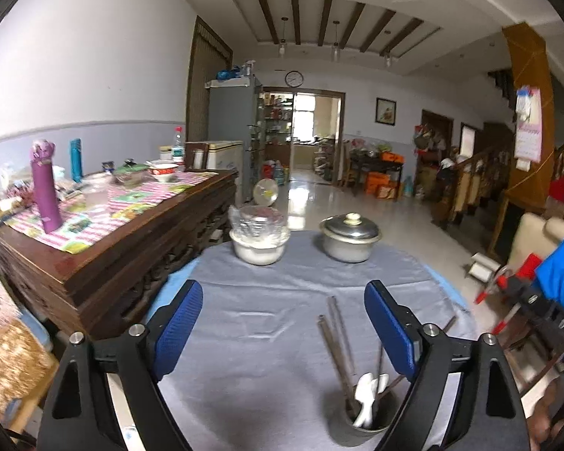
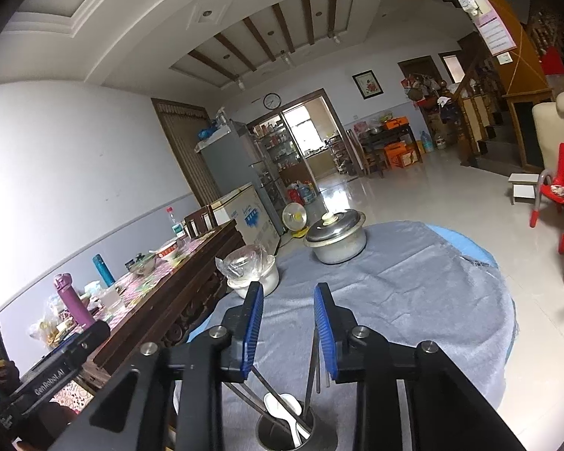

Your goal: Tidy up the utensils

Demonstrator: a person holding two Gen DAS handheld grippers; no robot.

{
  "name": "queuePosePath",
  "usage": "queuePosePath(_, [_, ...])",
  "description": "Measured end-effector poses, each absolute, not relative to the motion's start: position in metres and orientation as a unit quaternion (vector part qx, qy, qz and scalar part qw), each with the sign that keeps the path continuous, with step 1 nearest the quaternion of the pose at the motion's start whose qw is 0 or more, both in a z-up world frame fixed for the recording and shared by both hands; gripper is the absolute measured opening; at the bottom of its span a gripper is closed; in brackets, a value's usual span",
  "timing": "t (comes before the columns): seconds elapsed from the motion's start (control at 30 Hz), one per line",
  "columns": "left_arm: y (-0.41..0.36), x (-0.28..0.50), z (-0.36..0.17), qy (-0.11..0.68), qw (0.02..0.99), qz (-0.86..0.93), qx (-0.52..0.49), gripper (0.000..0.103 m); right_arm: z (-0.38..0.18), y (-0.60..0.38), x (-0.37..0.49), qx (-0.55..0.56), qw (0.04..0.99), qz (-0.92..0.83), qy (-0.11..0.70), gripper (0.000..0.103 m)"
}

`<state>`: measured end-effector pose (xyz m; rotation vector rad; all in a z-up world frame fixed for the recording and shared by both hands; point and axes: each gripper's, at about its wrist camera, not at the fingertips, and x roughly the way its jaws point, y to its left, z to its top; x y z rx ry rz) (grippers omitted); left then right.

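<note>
I am seeing left gripper (image 1: 284, 329) standing wide, nothing between blue pads, hovering over grey cloth (image 1: 267, 300) in lower centre of left wrist view. Metal cup (image 1: 361, 426) sitting at bottom right of centre, holding chopsticks (image 1: 338, 342) and white spoons (image 1: 370, 391). Right gripper (image 2: 287, 332) showing narrow gap, pads pressing on nothing; cup (image 2: 295, 434) at bottom centre of right wrist view, chopsticks (image 2: 312, 368) leaning up behind right pad. Lidded pot (image 1: 349, 238) and wrapped bowl (image 1: 257, 242) sitting at far edge.
</note>
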<state>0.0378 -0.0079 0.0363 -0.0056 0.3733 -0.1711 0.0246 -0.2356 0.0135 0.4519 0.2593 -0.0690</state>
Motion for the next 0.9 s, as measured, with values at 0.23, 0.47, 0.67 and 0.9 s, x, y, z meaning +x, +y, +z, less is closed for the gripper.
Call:
queuePosePath(0.23, [-0.006, 0.036, 0.035, 0.185, 0.981, -0.045, 0.026, 0.091, 0.018, -0.233, 0.02, 0.221, 0.967, -0.036, 0.118, 0.054])
queuePosePath(0.47, [-0.005, 0.034, 0.037, 0.181, 0.983, -0.026, 0.032, 0.092, 0.02, -0.226, 0.022, 0.214, 0.969, -0.031, 0.119, 0.054])
queuePosePath(0.67, [-0.002, 0.033, 0.04, 0.175, 0.984, -0.019, 0.033, 0.093, 0.02, -0.224, 0.022, 0.216, 0.968, -0.03, 0.121, 0.054])
queuePosePath(0.9, [0.001, 0.033, 0.042, 0.173, 0.984, -0.013, 0.034, 0.095, 0.019, -0.222, 0.024, 0.215, 0.969, -0.029, 0.122, 0.054])
